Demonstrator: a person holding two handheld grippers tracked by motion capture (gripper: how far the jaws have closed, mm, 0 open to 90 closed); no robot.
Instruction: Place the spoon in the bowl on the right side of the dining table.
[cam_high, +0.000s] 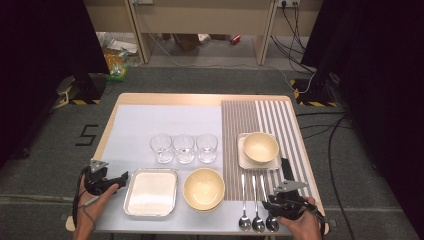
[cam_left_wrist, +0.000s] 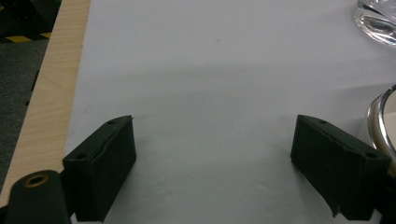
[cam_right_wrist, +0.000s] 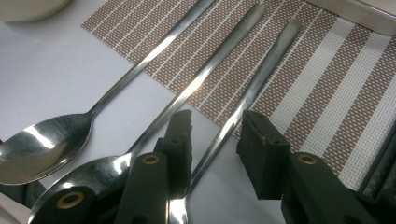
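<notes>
Right gripper (cam_right_wrist: 212, 140) at near table edge, jaws astride handle of rightmost spoon (cam_right_wrist: 254, 88) — pads not pressing, spoon flat on mat (cam_right_wrist: 327, 93) beside two more spoons (cam_right_wrist: 140, 60). Left gripper (cam_left_wrist: 212, 154) released over bare white cover, beside metal tray (cam_high: 150, 192). Farther off — bowls, three glasses (cam_high: 184, 148).

Silver spoons (cam_right_wrist: 154, 56), brown-and-white striped mat (cam_right_wrist: 327, 93), cream bowls (cam_high: 203, 188), black claw (cam_right_wrist: 219, 144)
</notes>
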